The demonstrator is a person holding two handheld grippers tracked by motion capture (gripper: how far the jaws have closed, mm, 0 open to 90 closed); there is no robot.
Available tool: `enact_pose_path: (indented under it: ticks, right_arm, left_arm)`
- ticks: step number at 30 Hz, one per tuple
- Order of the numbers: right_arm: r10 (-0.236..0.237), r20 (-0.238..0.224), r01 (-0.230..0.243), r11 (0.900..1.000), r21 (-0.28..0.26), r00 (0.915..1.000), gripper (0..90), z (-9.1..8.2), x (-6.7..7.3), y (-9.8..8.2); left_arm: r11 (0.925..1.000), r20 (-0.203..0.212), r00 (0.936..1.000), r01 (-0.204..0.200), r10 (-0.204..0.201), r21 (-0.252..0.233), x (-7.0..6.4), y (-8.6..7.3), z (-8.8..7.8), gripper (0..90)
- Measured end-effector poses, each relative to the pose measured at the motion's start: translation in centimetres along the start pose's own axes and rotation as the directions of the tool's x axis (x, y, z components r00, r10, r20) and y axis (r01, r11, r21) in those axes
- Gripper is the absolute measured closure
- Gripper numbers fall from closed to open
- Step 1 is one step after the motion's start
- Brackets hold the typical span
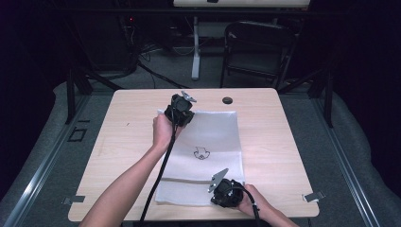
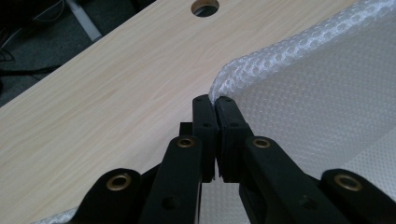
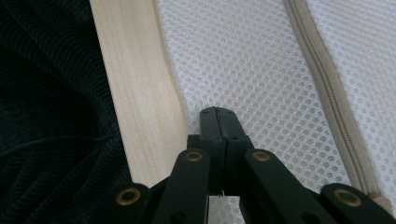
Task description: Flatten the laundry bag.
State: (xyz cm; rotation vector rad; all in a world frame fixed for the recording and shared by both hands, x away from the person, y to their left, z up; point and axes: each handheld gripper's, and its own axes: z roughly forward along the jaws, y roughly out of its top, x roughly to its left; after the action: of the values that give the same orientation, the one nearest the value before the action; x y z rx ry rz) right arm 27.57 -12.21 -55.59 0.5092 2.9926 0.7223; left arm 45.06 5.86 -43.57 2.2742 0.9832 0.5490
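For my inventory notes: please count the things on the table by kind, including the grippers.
White mesh bag: 1
Black grippers: 2, left gripper and right gripper
Total: 3

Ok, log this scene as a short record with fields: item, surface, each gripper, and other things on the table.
item: white mesh bag, flat, with a small dark print and a beige zipper
surface: light wooden table
left gripper: shut on the mesh bag's far left corner
right gripper: shut on the mesh bag's near edge, beside the zipper
table feature: round hole near the far edge
background: dark folding chair
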Motion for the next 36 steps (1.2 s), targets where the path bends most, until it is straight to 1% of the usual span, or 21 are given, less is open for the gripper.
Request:
enact_pose_path:
  ticks: [3, 6, 11, 15, 16, 18, 20, 22, 23, 24, 26, 27, 28, 29, 30, 31, 32, 33, 34, 35, 36]
  right_arm:
    - [0.003, 0.002, -0.003, 1.0, -0.001, 1.0, 90.0, 0.0, 0.0, 0.0]
    - [0.006, -0.003, -0.006, 1.0, -0.001, 1.0, 90.0, 0.0, 0.0, 0.0]
    - [0.01, -0.005, -0.01, 1.0, 0.001, 0.9999, 90.0, 0.0, 0.1, 0.0]
    - [0.015, -0.005, -0.015, 1.0, -0.005, 0.9999, 90.0, 0.0, 0.1, 0.0]
    - [0.016, -0.006, -0.016, 1.0, -0.006, 0.9999, 90.0, 0.0, 0.1, 0.0]
    - [0.016, -0.006, -0.016, 1.0, -0.007, 0.9998, 90.0, 0.0, 0.1, 0.0]
    - [0.011, -0.003, -0.011, 1.0, 0.0, 0.9999, 90.0, -0.1, 0.1, 0.0]
    - [0.017, -0.004, -0.017, 1.0, -0.007, 0.9999, 90.0, -0.3, 0.1, 0.0]
    - [0.049, -0.018, -0.05, 0.997, -0.051, 0.9986, 86.0, -0.2, 0.2, -0.1]
    - [0.058, -0.024, -0.059, 0.996, -0.061, 0.998, 84.4, -0.4, 0.1, 0.0]
    - [0.07, -0.018, -0.072, 0.994, -0.084, 0.9974, 79.2, -1.2, -0.2, 0.0]
    - [0.086, -0.013, -0.087, 0.991, -0.098, 0.9962, 74.8, -1.5, -0.4, 0.0]
    - [0.097, -0.015, -0.098, 0.989, -0.106, 0.9952, 72.2, -1.9, -0.6, -0.1]
    - [0.083, -0.003, -0.083, 0.992, -0.092, 0.9966, 68.5, -2.4, -0.9, -0.2]
    - [0.098, 0.012, -0.096, 0.99, -0.103, 0.9951, 62.5, -2.7, -1.1, -0.3]
    - [0.115, 0.015, -0.112, 0.988, -0.109, 0.9933, 59.1, -3.0, -1.4, -0.4]
    - [0.133, 0.016, -0.131, 0.984, -0.119, 0.9909, 55.9, -3.4, -1.6, -0.6]
    - [0.142, 0.023, -0.138, 0.982, -0.128, 0.9896, 51.7, -3.8, -1.9, -0.8]
    - [0.147, 0.027, -0.142, 0.981, -0.135, 0.9888, 46.2, -4.1, -2.2, -1.0]
    - [0.161, 0.026, -0.155, 0.977, -0.144, 0.9867, 43.1, -4.4, -2.5, -1.2]
    - [0.184, 0.029, -0.177, 0.972, -0.155, 0.9825, 40.2, -4.7, -2.6, -1.4]
  left_arm:
    - [1.0, -0.013, 0.9999, 0.002, -0.002, 0.0, 0.1, 0.0, 0.4, 87.9]
    - [0.9999, -0.02, 0.9997, 0.016, -0.016, 0.006, 0.2, 0.1, 1.2, 87.7]
    - [0.9998, -0.037, 0.9993, 0.009, -0.008, 0.018, 0.2, 0.2, 1.9, 87.2]
    - [0.9995, -0.052, 0.9985, 0.021, -0.02, 0.023, 0.2, 0.3, 2.9, 86.6]
    - [0.9993, -0.06, 0.998, 0.025, -0.023, 0.029, 0.3, 0.3, 3.4, 86.5]
    - [0.9991, -0.053, 0.9982, 0.028, -0.026, 0.033, 0.3, 0.3, 3.6, 86.4]
    - [0.9986, -0.058, 0.9978, 0.035, -0.033, 0.04, 0.4, 0.3, 4.2, 85.7]
    - [0.9984, -0.062, 0.9974, 0.041, -0.038, 0.039, 0.5, 0.2, 4.4, 83.9]
    - [0.9985, -0.064, 0.997, 0.044, -0.042, 0.033, 0.6, 0.2, 4.5, 80.9]
    - [0.9981, -0.062, 0.9968, 0.053, -0.051, 0.032, 0.8, 0.2, 4.6, 75.2]
    - [0.998, -0.033, 0.9981, 0.053, -0.052, 0.035, 1.2, 0.1, 4.5, 63.4]
    - [0.9976, -0.039, 0.9972, 0.065, -0.064, 0.024, 1.3, 0.0, 4.6, 59.3]
    - [0.9972, -0.03, 0.9971, 0.071, -0.07, 0.022, 1.5, 0.0, 4.5, 52.1]
    - [0.9971, -0.019, 0.9971, 0.074, -0.074, 0.019, 1.7, -0.1, 4.4, 47.0]
    - [0.9971, -0.019, 0.9971, 0.074, -0.074, 0.019, 1.7, -0.1, 4.4, 42.8]
    - [0.9965, -0.031, 0.9962, 0.082, -0.081, 0.017, 1.7, -0.1, 4.3, 37.3]
    - [0.996, -0.021, 0.9959, 0.088, -0.088, 0.015, 1.9, -0.2, 4.2, 34.1]
    - [0.9948, -0.007, 0.9947, 0.102, -0.102, 0.002, 2.1, -0.3, 3.8, 31.6]
    - [0.995, 0.005, 0.995, 0.1, -0.1, 0.001, 2.2, -0.3, 3.6, 27.8]
    - [0.995, 0.005, 0.995, 0.1, -0.1, 0.001, 2.2, -0.3, 3.6, 22.8]
    - [0.9951, 0.026, 0.9948, 0.099, -0.099, -0.003, 2.2, -0.5, 3.2, 20.9]
